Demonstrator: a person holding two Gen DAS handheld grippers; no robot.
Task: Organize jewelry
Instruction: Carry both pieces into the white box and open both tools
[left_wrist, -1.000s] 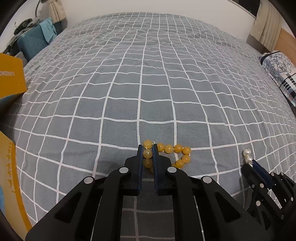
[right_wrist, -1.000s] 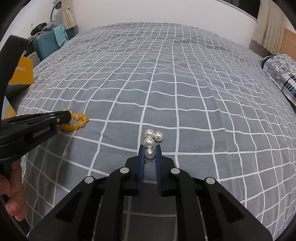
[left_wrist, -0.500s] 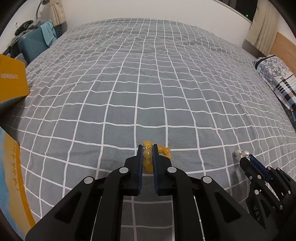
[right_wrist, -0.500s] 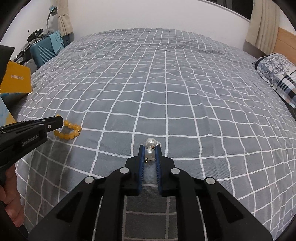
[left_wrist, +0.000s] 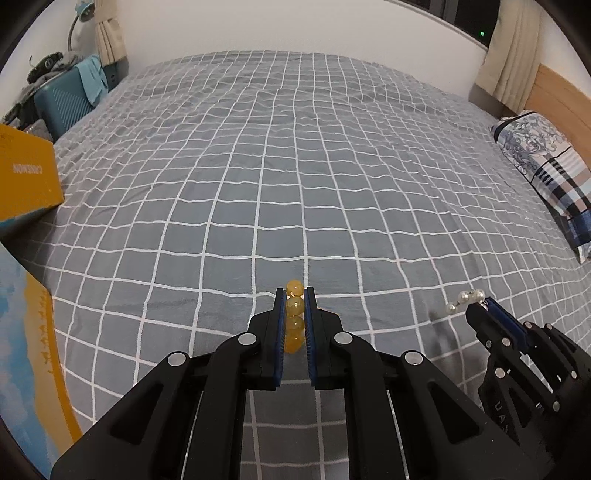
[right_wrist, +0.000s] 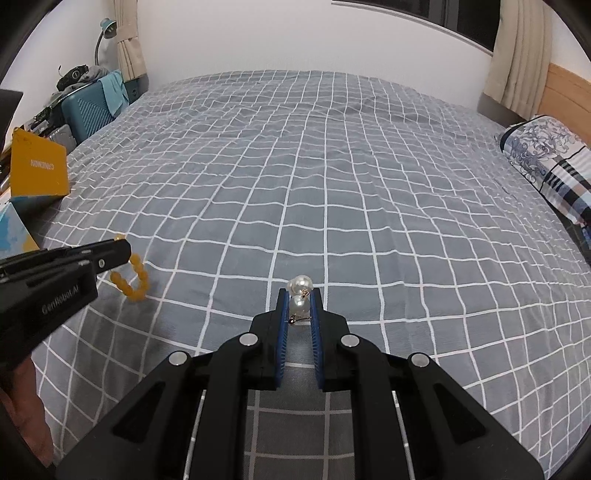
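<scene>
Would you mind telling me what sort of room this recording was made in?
Most likely a bedroom: a bed with a grey checked cover fills the view, a pillow lies at its right, and curtains hang by the window.

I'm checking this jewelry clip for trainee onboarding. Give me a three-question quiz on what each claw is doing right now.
1. True or false: the left claw is shut on the amber bead bracelet.
2. The right claw holds: A) a ring B) the pearl piece C) nothing.
3. Fill in: the bracelet hangs above the grey checked ____.

Key: 1 true; 2 B; 3 bedspread.
</scene>
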